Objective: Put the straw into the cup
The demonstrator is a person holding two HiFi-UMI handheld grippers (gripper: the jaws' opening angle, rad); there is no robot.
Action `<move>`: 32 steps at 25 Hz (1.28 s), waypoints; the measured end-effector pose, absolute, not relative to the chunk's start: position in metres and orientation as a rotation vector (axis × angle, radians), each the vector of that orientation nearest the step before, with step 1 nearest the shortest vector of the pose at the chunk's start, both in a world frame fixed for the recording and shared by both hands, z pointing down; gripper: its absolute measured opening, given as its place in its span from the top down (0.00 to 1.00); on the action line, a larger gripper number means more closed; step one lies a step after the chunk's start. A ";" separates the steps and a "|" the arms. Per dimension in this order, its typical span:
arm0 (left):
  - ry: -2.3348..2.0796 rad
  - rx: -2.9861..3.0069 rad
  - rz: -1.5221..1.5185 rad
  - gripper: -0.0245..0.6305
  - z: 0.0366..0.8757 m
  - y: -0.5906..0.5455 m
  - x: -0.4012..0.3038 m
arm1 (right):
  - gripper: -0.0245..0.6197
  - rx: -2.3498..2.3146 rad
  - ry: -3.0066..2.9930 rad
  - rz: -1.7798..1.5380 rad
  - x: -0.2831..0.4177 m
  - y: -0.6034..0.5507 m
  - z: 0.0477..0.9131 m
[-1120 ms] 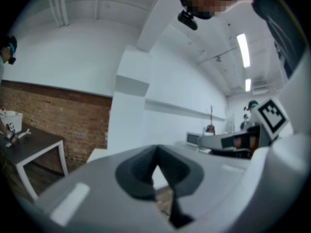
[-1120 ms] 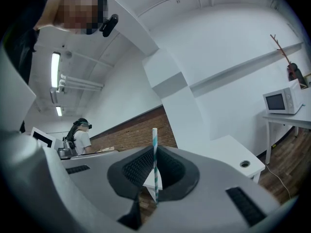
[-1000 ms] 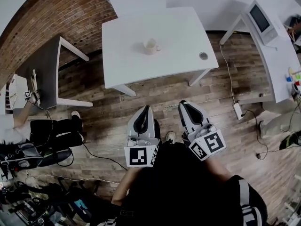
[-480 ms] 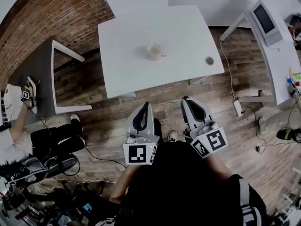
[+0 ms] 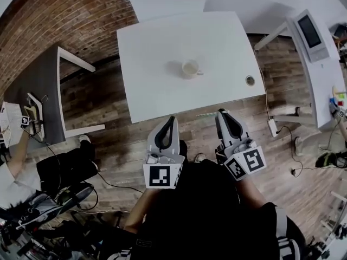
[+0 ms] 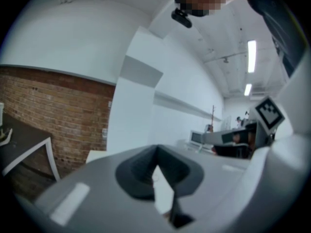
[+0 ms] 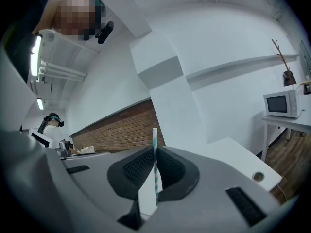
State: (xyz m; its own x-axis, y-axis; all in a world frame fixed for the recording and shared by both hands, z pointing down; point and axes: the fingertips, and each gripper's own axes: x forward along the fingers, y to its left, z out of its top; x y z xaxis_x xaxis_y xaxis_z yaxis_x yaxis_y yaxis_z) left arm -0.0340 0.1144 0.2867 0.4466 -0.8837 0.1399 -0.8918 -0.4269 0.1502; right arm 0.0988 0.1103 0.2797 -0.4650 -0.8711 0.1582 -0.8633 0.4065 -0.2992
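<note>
A pale cup (image 5: pixel 190 68) with a small handle stands upright near the middle of the white table (image 5: pixel 157 47). Both grippers are held over the wooden floor just short of the table's near edge. My right gripper (image 5: pixel 222 113) is shut on a white straw with teal stripes (image 7: pixel 155 164), which stands upright between its jaws (image 7: pixel 154 152). In the head view the straw (image 5: pixel 206 114) shows as a thin line sticking out to the left of the tips. My left gripper (image 5: pixel 171 118) is shut, jaws touching at the tip (image 6: pixel 156 152), with nothing in them.
A round grommet (image 5: pixel 250 80) sits near the table's right front corner. A microwave (image 5: pixel 310 31) stands on a white side table at right. A grey desk (image 5: pixel 38 85) and a seated person (image 5: pixel 54 169) are at left. Cables and a power strip (image 5: pixel 271 127) lie on the floor.
The table and cup have come lower and rightward in the head view, nearer to me. Both grippers now sit close to the table's near edge. Their grip is unchanged.
</note>
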 end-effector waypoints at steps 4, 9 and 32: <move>-1.538 2.488 0.068 0.96 0.291 0.090 -0.060 | 0.93 -1.652 2.590 -0.557 0.086 0.085 0.282; -1.503 2.509 0.085 0.96 0.297 0.073 -0.073 | 0.93 -1.700 2.564 -0.533 0.079 0.062 0.279; -1.557 2.417 0.111 0.96 0.319 -0.008 -0.034 | 0.93 -1.614 2.620 -0.578 0.108 -0.038 0.305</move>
State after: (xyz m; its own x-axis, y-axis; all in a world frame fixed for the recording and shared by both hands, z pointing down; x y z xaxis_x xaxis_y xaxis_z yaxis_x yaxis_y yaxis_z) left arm -0.0343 -0.0082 0.3186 0.4215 -0.8834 0.2047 -0.9035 -0.3898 0.1780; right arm 0.1083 -0.0384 0.3051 -0.4687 -0.8645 0.1817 -0.8607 0.4005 -0.3145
